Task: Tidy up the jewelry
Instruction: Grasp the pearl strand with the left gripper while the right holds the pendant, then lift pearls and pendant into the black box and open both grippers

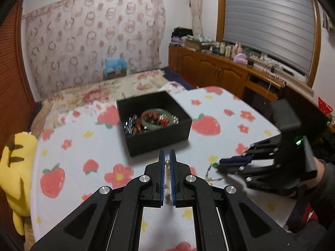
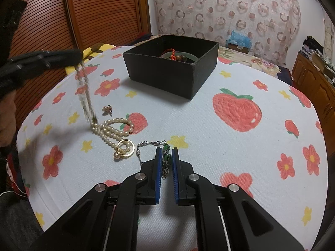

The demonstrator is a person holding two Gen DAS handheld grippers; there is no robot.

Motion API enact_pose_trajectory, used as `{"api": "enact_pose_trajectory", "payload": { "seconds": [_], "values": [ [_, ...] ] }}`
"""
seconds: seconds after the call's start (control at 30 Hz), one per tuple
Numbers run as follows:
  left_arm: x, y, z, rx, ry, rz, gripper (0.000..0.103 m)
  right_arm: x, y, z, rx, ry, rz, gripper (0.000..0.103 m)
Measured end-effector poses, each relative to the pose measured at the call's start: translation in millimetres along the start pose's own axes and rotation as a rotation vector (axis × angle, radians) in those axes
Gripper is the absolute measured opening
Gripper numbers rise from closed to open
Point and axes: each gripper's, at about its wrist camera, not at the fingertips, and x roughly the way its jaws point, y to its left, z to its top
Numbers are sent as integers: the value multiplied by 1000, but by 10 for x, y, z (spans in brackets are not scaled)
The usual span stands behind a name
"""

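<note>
While one box [image 2: 170, 67] sits on the table [image 2: 209, 146], left fingers [image 1: 167, 156] pinch one pearl strand [image 2: 108, 129], partly blurred; right fingers [image 2: 166, 153] pinch one green bracelet [image 2: 165, 147]. Box contents partly hidden.

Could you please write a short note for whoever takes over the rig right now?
Left tool: shut on the pearl necklace, one end lifted, the rest on the cloth.
Right tool: shut on the green bracelet, which lies on the cloth.
Box: already holds a bangle and beads.
Left: box both pieces, then the small earring and gold ring.
</note>
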Motion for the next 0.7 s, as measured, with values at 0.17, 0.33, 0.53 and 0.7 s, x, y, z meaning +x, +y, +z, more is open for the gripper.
{"api": "enact_pose_trajectory", "payload": {
  "seconds": [0.17,0.33,0.53,0.7],
  "values": [
    [-141,-31,104,2,-42,6,4,1,2,0,-4,0,-4,11],
    [-254,-45,224,4,-75,7,4,-10,40,12,-30,-1,-15,10],
    [-297,-66,345,20,-97,27,4,-209,64,112,-43,-45,-2,9],
    [-285,-18,428,17,-97,42,4,-388,110,231,-66,-81,-1,9]
  ]
}}
